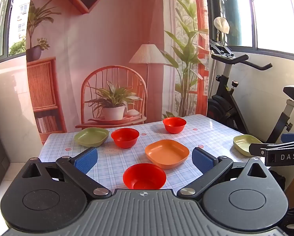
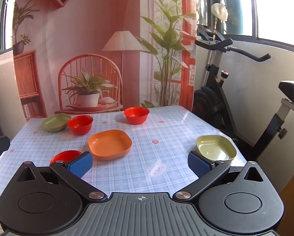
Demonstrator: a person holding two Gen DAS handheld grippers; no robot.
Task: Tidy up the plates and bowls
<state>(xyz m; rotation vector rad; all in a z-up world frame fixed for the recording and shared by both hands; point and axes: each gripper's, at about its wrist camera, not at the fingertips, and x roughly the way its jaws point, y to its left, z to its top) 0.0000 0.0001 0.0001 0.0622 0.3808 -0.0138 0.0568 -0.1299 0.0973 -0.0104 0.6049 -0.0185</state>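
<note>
Bench (image 2: 166,141) w/ six dishes, all apart: square plate (image 2: 109,144) mid; bowl (image 2: 65,156) near-left; bowl (image 2: 80,124) & plate (image 2: 56,122) far-left, side by side; bowl (image 2: 136,115) far-mid; plate (image 2: 215,147) right edge.

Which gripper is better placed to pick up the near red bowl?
Left. The near red bowl sits centred between the open left gripper; the right gripper has it off beside its left finger.
</note>
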